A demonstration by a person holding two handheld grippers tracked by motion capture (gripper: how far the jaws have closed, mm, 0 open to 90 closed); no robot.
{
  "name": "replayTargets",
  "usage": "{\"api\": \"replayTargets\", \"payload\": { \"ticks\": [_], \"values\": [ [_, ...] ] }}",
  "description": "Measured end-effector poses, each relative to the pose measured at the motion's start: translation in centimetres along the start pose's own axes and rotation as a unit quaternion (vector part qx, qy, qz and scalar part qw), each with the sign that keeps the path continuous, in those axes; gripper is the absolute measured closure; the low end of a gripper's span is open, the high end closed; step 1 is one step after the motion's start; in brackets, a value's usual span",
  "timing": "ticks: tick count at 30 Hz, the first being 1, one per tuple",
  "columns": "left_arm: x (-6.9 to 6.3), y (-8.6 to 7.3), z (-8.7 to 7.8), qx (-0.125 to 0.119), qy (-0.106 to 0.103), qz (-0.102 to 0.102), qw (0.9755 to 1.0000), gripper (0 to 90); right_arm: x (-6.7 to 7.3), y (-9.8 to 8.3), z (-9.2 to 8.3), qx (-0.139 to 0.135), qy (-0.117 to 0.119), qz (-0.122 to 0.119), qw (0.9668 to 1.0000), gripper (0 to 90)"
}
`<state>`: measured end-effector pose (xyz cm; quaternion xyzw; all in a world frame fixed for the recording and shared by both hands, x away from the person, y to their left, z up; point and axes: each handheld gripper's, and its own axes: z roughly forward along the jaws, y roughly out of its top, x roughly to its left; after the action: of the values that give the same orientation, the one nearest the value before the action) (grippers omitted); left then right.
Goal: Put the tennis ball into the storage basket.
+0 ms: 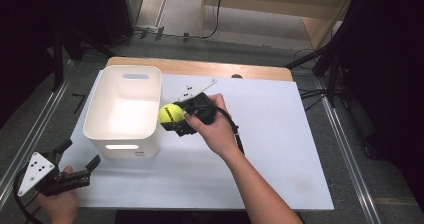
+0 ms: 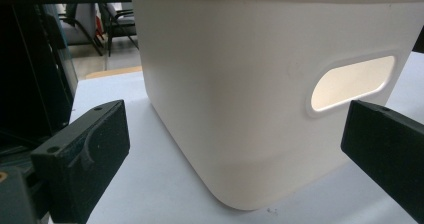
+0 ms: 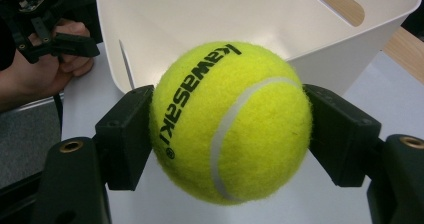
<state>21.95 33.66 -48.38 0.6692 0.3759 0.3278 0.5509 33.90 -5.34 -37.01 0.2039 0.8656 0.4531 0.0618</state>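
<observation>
A yellow tennis ball [image 1: 171, 114] [image 3: 231, 121] with black lettering is held off the table, just right of the white bin's [image 1: 123, 110] rim. My right gripper [image 1: 175, 118] [image 3: 231, 134] is shut on the ball, one black jaw pressing each side. The bin [image 3: 210, 19] lies open and looks empty behind the ball. My left gripper [image 1: 80, 156] [image 2: 235, 149] rests near the table's front left corner, open, jaws wide apart with nothing between them, facing the bin's [image 2: 260, 84] near wall and its handle slot [image 2: 352, 81].
The white table top [image 1: 280, 134] extends to the right of the bin, with a wooden strip [image 1: 200, 66] along its far edge. Metal rails [image 1: 345, 149] run down both sides. Chairs [image 2: 107, 21] stand farther back.
</observation>
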Motion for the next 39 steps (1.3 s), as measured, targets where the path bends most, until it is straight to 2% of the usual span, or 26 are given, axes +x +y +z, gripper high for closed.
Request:
{"api": "replayTargets", "payload": {
  "ticks": [17, 39],
  "values": [
    [0.0, 0.0, 0.0, 0.0, -0.001, 0.0, 1.0, 0.0, 0.2, 0.9, 0.2, -0.004, 0.0, 0.0, 1.0, 24.6],
    [0.0, 0.0, -0.1, -0.001, -0.002, -0.001, 1.0, 0.0, 0.6, 2.2, 1.0, -0.003, 0.002, -0.014, 0.9999, 24.6]
  ]
}}
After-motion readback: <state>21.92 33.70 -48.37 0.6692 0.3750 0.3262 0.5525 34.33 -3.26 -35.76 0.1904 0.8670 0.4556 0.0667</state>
